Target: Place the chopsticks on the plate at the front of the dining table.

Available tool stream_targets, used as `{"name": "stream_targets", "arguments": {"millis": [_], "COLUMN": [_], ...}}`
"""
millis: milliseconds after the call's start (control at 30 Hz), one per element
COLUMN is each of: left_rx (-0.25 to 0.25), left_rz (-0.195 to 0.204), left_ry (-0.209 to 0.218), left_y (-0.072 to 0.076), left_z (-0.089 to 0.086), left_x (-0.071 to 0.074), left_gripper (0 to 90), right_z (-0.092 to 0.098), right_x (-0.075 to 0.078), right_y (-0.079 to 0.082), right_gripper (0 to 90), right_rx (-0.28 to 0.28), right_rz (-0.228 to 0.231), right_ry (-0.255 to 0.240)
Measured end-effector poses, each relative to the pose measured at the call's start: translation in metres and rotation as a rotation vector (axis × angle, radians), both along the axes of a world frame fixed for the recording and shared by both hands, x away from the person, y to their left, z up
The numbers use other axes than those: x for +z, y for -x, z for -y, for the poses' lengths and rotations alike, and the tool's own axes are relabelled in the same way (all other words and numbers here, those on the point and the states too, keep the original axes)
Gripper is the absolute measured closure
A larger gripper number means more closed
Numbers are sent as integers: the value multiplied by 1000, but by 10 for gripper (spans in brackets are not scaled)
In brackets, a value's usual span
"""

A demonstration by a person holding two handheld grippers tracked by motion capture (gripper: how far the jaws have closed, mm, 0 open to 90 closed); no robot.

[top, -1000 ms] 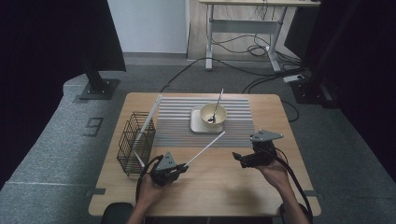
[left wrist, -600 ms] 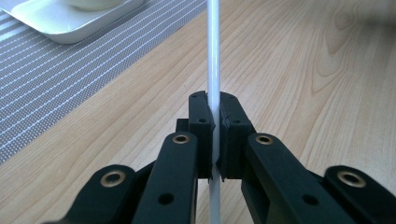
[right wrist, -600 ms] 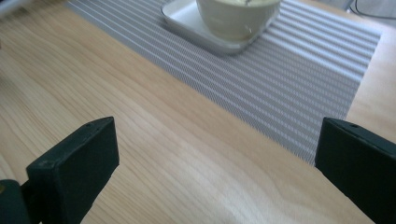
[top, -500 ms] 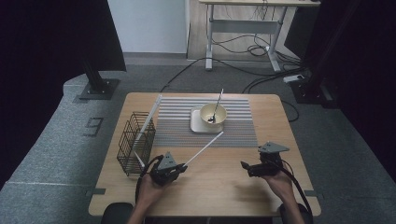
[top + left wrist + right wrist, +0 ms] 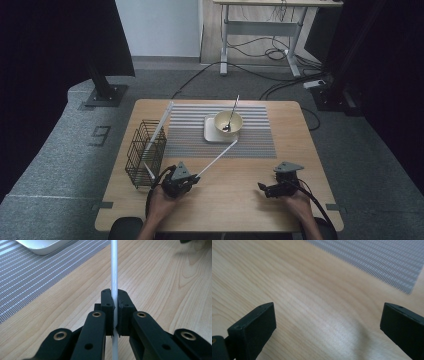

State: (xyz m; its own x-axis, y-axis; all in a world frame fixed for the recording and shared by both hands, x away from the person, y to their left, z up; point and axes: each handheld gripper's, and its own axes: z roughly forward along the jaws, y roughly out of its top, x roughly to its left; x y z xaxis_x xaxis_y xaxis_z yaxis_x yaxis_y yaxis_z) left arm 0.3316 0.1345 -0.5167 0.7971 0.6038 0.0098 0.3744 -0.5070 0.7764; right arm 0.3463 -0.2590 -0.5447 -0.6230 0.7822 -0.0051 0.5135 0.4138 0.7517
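Left gripper [image 5: 192,178] clamping a thin white stick [image 5: 218,158] near its lower end, stick slanting up and right toward the far striped mat [image 5: 250,137]; jaws pinched tight on it. Right gripper [image 5: 264,188] hanging just above bare wood at the near right, jaws gaping wide, gripping nothing. Second stick [image 5: 159,127] leaning in the wire basket [image 5: 145,152] at left. Risk, as judged: long free end swinging into the bowl [image 5: 228,122] and spoon [image 5: 231,114], or pivoting within so narrow a pinch.
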Motion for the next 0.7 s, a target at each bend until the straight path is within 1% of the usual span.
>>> {"name": "stream_targets", "arguments": {"millis": [67,167,200,467,567,600,700], "left_rx": [3,4,6,29,34,38,50], "left_rz": [-4,-9,-11,-12,-8,-8,-14], "left_ry": [2,2,4,-4,-19,-25,-25], "left_y": [-1,-3,-3,-10,-12,-15,-20], "left_z": [0,1,2,5,8,9,11], "left_x": [0,1,1,6,9,10,12], "left_gripper": [854,854,854,854,854,854,854], "right_z": [-1,-5,-6,-5,-5,-5,-5], "right_x": [-5,-13,-13,-13,-13,-13,-13], "right_y": [0,-1,-1,-1,-1,-1,-2], "right_gripper": [0,0,0,0,0,0,0], "right_rx": [3,19,22,24,23,23,24], "right_rz": [-13,-38,-50,-50,-51,-51,-50], "right_ry": [3,27,25,23,23,23,23]}}
